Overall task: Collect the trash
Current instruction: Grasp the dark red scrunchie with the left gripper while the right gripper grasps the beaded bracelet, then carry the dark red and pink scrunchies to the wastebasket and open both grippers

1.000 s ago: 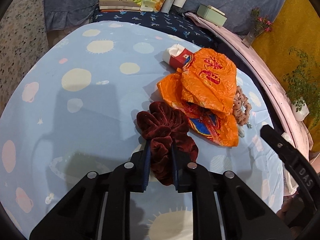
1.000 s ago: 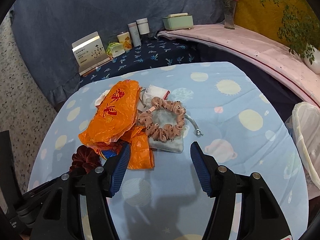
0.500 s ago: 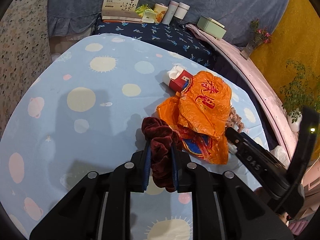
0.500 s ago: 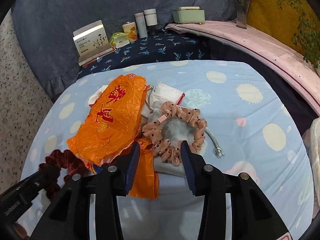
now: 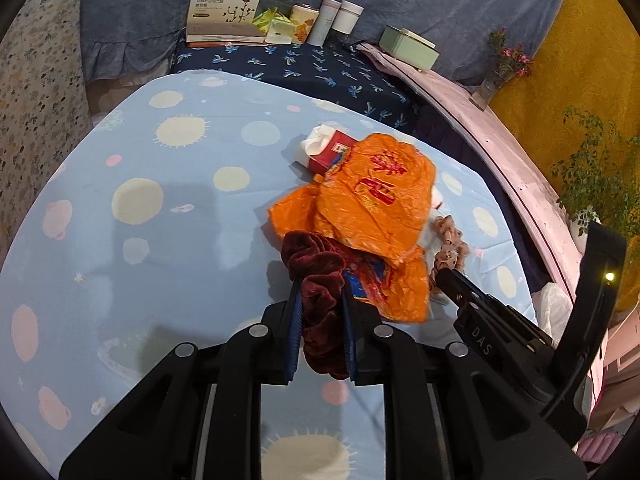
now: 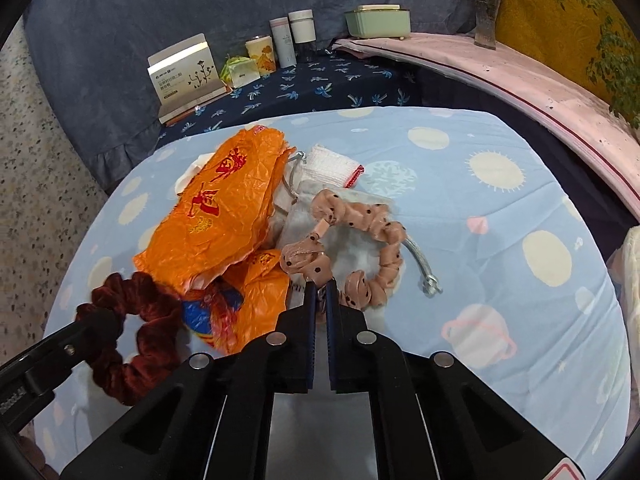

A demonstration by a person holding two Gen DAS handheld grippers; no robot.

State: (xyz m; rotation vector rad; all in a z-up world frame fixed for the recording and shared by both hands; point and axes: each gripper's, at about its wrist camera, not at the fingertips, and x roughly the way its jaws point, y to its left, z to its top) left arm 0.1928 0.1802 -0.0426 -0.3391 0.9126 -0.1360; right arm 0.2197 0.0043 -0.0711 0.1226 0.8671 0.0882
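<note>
My left gripper (image 5: 320, 292) is shut on a dark red velvet scrunchie (image 5: 316, 268), also seen in the right wrist view (image 6: 132, 320), held just above the blue spotted tablecloth (image 5: 160, 220). My right gripper (image 6: 319, 292) is shut on a pink dotted scrunchie (image 6: 360, 240), which lies on a white pouch (image 6: 348, 204). Crumpled orange plastic bags (image 5: 372, 208) lie between the two scrunchies, also visible in the right wrist view (image 6: 224, 208). A red and white tissue pack (image 5: 328, 148) lies behind the bags.
A white cloth with red trim (image 6: 332, 168) and a metal cord end (image 6: 430, 284) lie near the pouch. A box (image 5: 224, 8), cups and a green case (image 5: 408, 46) stand on the dark shelf behind. A white bag (image 6: 632, 280) hangs at the table's right edge.
My right gripper moved forward and closed on the pink dotted scrunchie. My left gripper lifted the dark red scrunchie and shifted slightly right toward the orange bags.
</note>
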